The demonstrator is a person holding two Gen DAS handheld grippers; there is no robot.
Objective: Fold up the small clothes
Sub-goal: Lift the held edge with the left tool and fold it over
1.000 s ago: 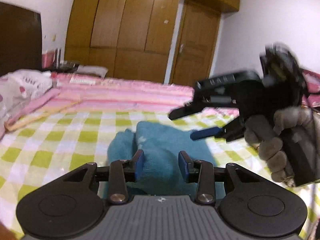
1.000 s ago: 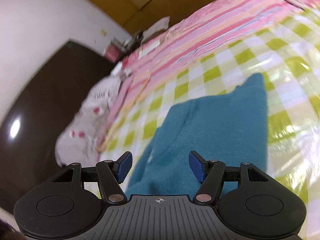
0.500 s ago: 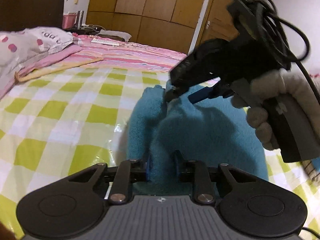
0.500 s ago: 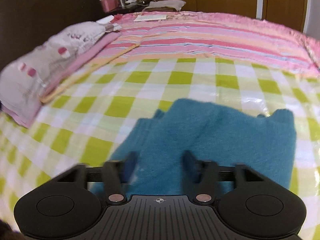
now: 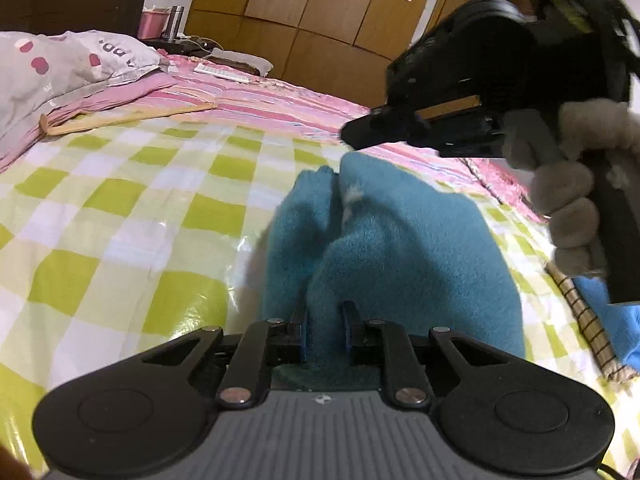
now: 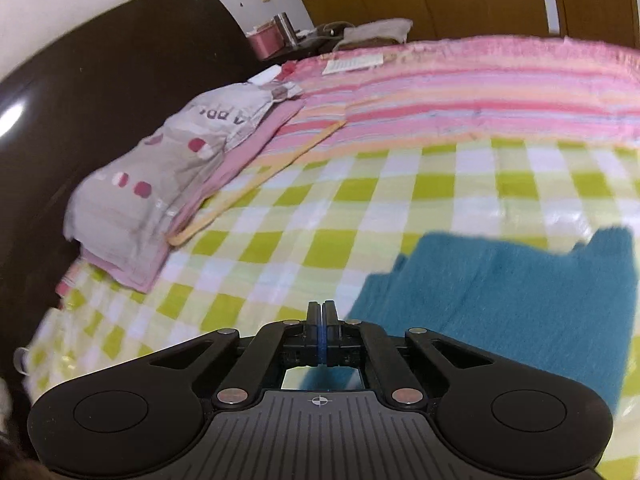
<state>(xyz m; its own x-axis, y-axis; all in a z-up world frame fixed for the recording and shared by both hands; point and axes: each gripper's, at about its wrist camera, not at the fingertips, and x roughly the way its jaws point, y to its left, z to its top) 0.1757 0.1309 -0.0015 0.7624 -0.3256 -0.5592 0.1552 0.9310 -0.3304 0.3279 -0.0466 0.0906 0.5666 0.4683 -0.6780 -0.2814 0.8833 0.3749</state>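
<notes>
Two claws are in view. Left claw [image 5: 325, 330] pinches a raised fold of the teal garment [image 5: 400, 248] lying on the checked bed [image 5: 120, 216]. Right claw [image 6: 322, 330], fingers pressed together with nothing between, hangs above the garment; pillow [image 6: 160, 176] lies beyond.

bed: checked sheet [image 5: 120, 208] | striped pink blanket [image 6: 460, 92] | grey pillow [image 6: 160, 168] | wooden wardrobe [image 5: 320, 12]

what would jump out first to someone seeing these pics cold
The fuzzy teal garment lying bunched on the green-and-white checked bed cover, its near edge pinched in the jaws of the left gripper. Next, the right gripper, jaws shut on nothing, held in a gray-gloved hand above the garment's right side. A spotted gray pillow sits at the headboard.
</notes>
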